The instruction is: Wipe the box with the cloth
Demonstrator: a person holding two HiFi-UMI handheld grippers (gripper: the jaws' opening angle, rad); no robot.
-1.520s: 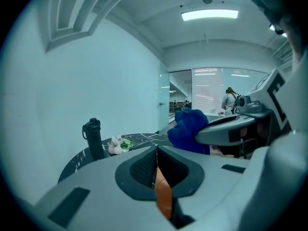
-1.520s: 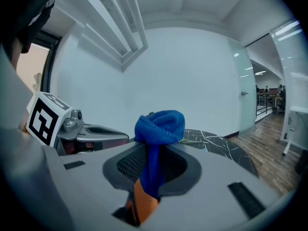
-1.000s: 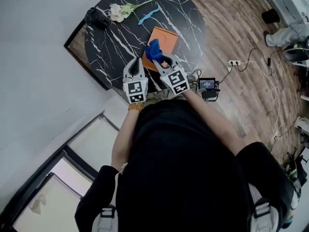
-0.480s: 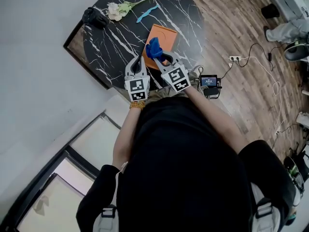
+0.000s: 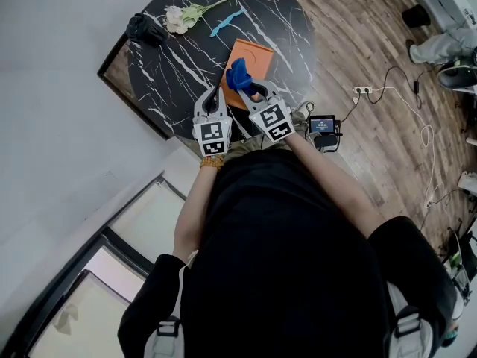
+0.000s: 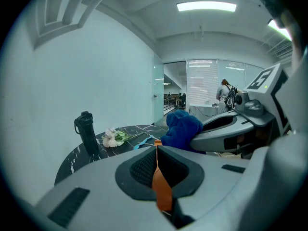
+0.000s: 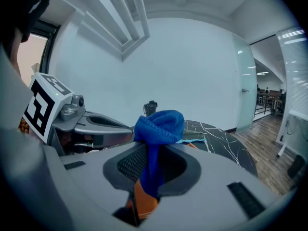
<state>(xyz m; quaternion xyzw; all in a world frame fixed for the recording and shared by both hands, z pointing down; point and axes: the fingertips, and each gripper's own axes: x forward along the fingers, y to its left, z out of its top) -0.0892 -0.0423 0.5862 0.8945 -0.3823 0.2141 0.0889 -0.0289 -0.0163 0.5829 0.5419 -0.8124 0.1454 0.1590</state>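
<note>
My right hand-held gripper is pinching the bright blue terry cloth. The fabric runs down between its pads and bunches into a knot above the tips. In the head view that bundle sits over the near corner of the flat orange rectangular box, which lies on the round black marble surface with white veins. I cannot tell whether the cloth actually touches the box. The box shows me only its top face, so its inside is hidden.

My left hand-held gripper has its jaws pressed together. It sits just beside the right one, at the box's near left edge. A thin orange strip shows in the seam between the jaws, and I cannot tell whether that is the box's edge or part of the tool.

At the far side of the surface a tall black bottle with a loop handle stands upright, capped, contents hidden. Beside it lie a white flower on a green stem and a small light-blue flat thing, too small for me to identify.

My dark-clothed torso covers the near rim of the surface. On the wooden floor are a small device with a lit screen and a white power strip with trailing cables. Someone's leg is cut off at the right edge.
</note>
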